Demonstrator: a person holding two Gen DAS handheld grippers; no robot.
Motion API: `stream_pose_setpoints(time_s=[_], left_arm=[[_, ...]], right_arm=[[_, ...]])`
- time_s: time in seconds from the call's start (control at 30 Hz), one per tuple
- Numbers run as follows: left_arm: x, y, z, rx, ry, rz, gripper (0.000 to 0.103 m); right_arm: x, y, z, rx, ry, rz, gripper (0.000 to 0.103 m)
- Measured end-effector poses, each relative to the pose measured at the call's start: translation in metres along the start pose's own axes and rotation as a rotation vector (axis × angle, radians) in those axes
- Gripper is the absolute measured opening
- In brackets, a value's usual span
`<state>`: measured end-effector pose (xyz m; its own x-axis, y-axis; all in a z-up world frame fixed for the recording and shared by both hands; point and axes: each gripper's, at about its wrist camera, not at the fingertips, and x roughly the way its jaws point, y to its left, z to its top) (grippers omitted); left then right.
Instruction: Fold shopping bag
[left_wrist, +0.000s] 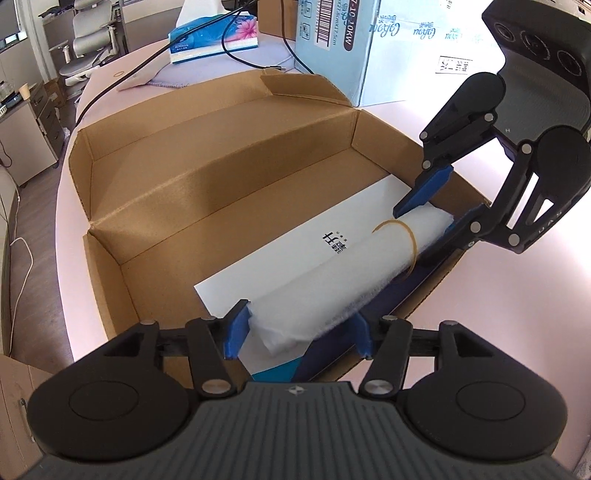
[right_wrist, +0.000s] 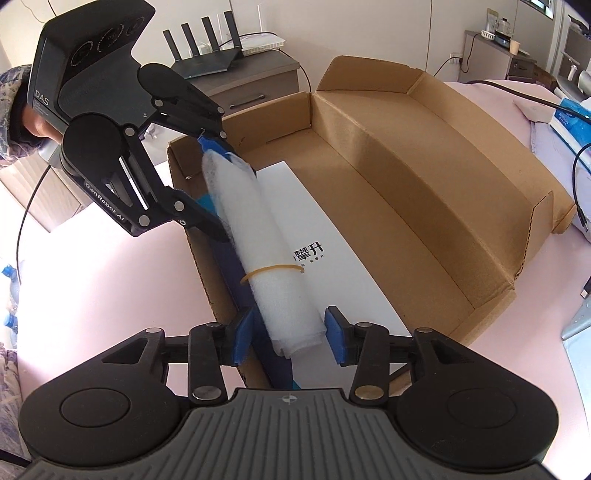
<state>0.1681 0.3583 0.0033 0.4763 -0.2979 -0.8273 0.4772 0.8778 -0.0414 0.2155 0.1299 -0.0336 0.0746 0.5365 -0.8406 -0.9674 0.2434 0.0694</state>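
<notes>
Shopping bag: a white bag (left_wrist: 332, 295) is seen rolled into a long, tight bundle, lying in the open cardboard box (left_wrist: 207, 173) along its near wall.
Rubber band: a tan band (right_wrist: 271, 271) is looped round the roll nearer one end; it looks slack on one side.
Underneath: the roll is resting partly on a white printed card (left_wrist: 306, 243), with a dark blue piece (right_wrist: 240, 273) showing along the box wall beside it.
Left gripper: the left gripper (left_wrist: 297, 334) is placed over one end of the roll, jaws apart, the blue pads standing just beside the bag on either side; no squeeze on the fabric is visible.
Right gripper: the right gripper (right_wrist: 290, 338) is set over the other end, jaws likewise apart, with a gap visible at the pad on the card side; the other pad is close to the roll, and contact there cannot be told.
Done so far: the folding and rolling appear finished, the bundle is banded, and it has been laid in the box.
Left to do: judged very little, only withdrawal of both grippers, and perhaps a tidying of the loose band.
Risk: the roll may relax and spread if the band is not seated properly.
Surroundings: a pink table (left_wrist: 498, 314) is seen under the box, with a tissue pack (left_wrist: 214, 38) further off.
</notes>
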Motion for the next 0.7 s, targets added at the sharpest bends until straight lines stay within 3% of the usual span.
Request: stream_pose_setpoints(time_s=[0.23, 0.33, 0.4, 0.5, 0.7], left_arm=[[-0.021, -0.005, -0.004, -0.022, -0.033, 0.057, 0.065], [-0.033, -0.013, -0.007, -0.046, -0.07, 0.09, 0.082], [-0.04, -0.021, -0.01, -0.07, -0.092, 0.097, 0.082], [-0.048, -0.037, -0.017, -0.128, -0.122, 0.121, 0.084], [-0.061, -0.069, -0.03, -0.29, -0.169, 0.235, 0.088]], right_arm=[[-0.03, 0.005, -0.005, 0.035, -0.07, -0.036, 0.051], [-0.043, 0.012, -0.007, 0.05, -0.112, -0.05, 0.065], [-0.051, 0.018, -0.008, 0.06, -0.144, -0.056, 0.074], [-0.062, 0.03, -0.012, 0.082, -0.203, -0.069, 0.079], [-0.089, 0.047, -0.036, 0.299, -0.38, -0.133, 0.097]])
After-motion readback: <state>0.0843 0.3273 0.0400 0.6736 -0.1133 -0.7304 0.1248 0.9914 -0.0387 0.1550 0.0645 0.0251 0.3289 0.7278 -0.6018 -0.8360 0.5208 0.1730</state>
